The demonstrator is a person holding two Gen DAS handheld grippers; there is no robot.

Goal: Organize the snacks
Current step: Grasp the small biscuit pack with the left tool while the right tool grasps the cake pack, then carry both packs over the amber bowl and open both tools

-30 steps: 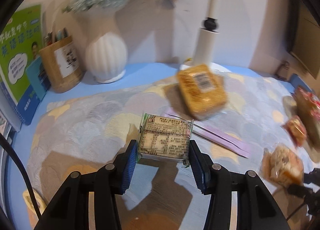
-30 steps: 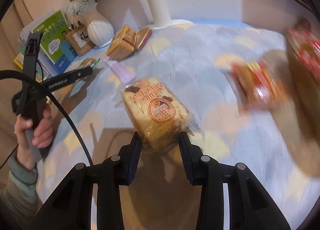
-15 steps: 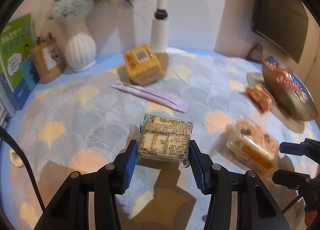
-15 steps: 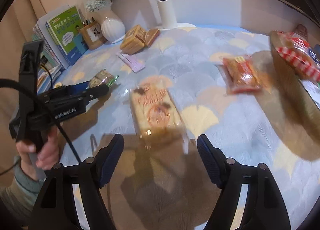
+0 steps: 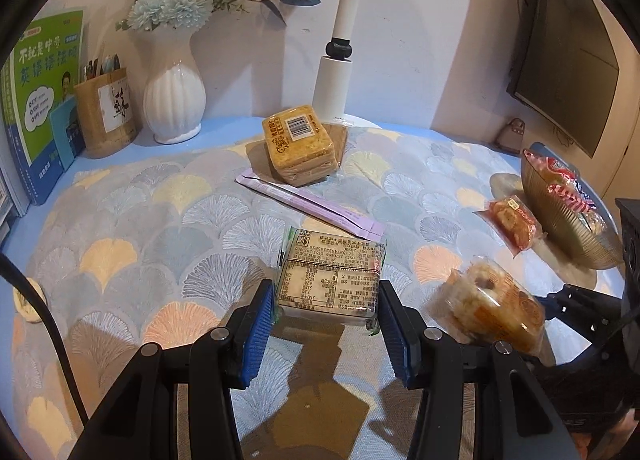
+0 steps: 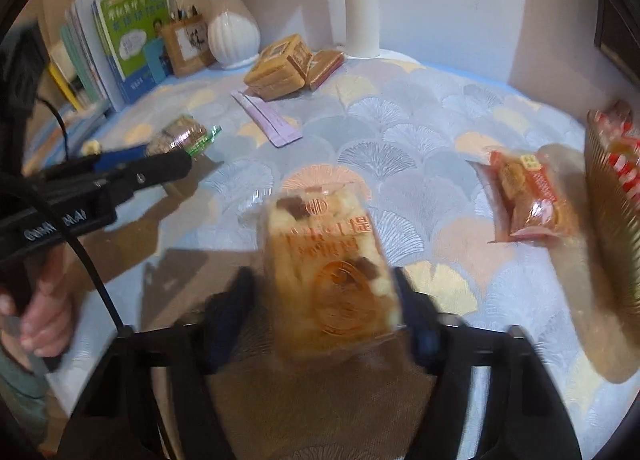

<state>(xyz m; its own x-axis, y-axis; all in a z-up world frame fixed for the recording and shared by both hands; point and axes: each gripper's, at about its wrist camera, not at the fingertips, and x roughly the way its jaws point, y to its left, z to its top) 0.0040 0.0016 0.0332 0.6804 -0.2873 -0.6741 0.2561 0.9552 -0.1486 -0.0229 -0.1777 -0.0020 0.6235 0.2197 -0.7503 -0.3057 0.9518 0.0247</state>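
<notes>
Item: left claw (image 5: 326,308), clamped on a flat wrapped snack (image 5: 330,274), label side up, its long axis running across the claw from 9 to 3 o'clock, both blue pads pressed on its short ends; the packet is carried just above the tabletop (image 5: 132,219). Item: right claw (image 6: 324,312), jaws closing around a bread packet (image 6: 326,264) whose long axis runs away from the claw toward 12 o'clock; the view is blurred, so whether the pads already press on the wrapper cannot be told. Item: gold ribbed bowl (image 5: 568,215), already holding red-and-white wrapped snacks, at 2 o'clock from the left claw and 3 o'clock from the right claw; the right claw is the nearer of the two (judged from both wrist views). Item: red-wrapped pastry (image 6: 528,195), lying on the tabletop just beside the bowl, between it and the bread packet. Item: stacked yellow biscuit packs (image 5: 300,143) at 12 o'clock, far edge, with a pale purple sachet (image 5: 312,205) lying in front of them. The coming move likely turns on the bowl lying to the right of both claws.
</notes>
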